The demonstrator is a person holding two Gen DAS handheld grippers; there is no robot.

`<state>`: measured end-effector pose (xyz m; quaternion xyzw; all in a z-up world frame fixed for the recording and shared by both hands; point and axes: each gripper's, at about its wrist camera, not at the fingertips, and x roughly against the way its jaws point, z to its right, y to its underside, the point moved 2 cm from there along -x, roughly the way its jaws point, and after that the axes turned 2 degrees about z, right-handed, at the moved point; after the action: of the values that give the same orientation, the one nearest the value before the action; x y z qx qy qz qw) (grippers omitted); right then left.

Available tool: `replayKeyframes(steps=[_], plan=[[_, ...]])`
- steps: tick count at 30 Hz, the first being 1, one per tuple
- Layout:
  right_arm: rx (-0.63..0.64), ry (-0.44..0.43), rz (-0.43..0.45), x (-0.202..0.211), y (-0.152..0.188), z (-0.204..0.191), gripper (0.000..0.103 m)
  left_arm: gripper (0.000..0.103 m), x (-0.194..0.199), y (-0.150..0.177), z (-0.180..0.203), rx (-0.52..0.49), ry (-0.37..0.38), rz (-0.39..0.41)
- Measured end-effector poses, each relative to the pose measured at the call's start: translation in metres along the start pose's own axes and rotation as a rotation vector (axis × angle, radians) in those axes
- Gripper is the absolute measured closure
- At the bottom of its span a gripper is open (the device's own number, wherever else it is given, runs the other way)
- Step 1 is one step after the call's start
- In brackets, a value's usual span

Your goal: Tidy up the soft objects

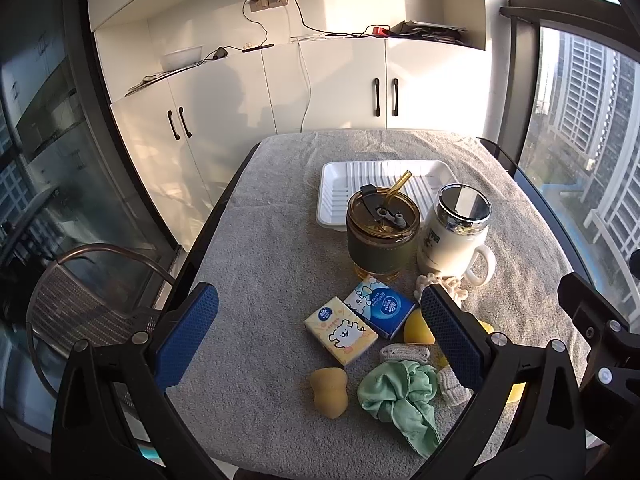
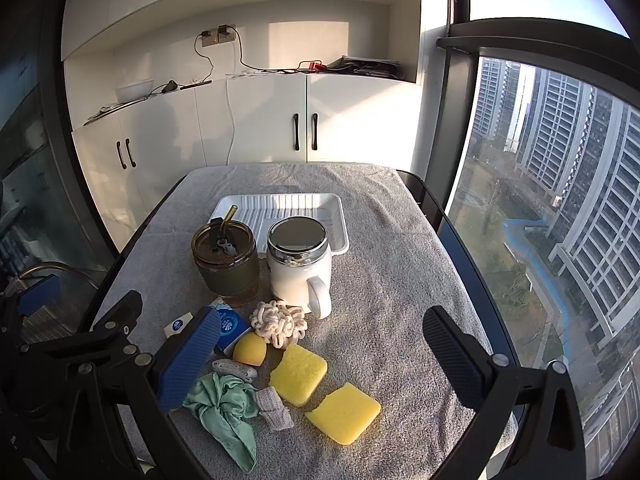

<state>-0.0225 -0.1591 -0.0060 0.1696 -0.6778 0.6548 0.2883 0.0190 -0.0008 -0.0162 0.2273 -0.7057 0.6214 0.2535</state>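
Soft things lie at the near end of the grey-towelled table (image 1: pixel 248 248): a green scrunchie (image 1: pixel 396 396) (image 2: pixel 224 404), an orange makeup sponge (image 1: pixel 329 391), a yellow ball sponge (image 2: pixel 249 349), two yellow square sponges (image 2: pixel 298 374) (image 2: pixel 344 412), a cream knitted scrunchie (image 2: pixel 279 323), grey bands (image 2: pixel 274 408), and two tissue packs (image 1: pixel 341 330) (image 1: pixel 379 307). An empty white tray (image 1: pixel 384 178) (image 2: pixel 280 208) lies beyond. My left gripper (image 1: pixel 320 336) is open and empty above the packs. My right gripper (image 2: pixel 320 360) is open and empty above the sponges.
A brown tumbler with a straw (image 1: pixel 382 232) (image 2: pixel 226 264) and a white lidded mug (image 1: pixel 454 236) (image 2: pixel 300 268) stand between the soft things and the tray. White cabinets (image 1: pixel 320 92) are behind the table. A metal chair (image 1: pixel 92 300) is at the left, windows at the right.
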Motion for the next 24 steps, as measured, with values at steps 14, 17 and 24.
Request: replayKeyframes(steps=[14, 17, 24], plan=[[0.002, 0.005, 0.0, 0.0002, -0.0012, -0.0008, 0.0, 0.0, 0.0027, -0.0019, -0.0004, 0.003, 0.003, 0.009], [0.001, 0.003, 0.001, 0.0004, -0.0012, -0.0006, 0.0, 0.0, 0.003, -0.0017, -0.0006, 0.004, 0.002, 0.009], [0.0, 0.004, 0.001, 0.0005, -0.0014, -0.001, 0.0, 0.0, 0.0035, -0.0026, -0.0007, 0.004, 0.0, 0.011]])
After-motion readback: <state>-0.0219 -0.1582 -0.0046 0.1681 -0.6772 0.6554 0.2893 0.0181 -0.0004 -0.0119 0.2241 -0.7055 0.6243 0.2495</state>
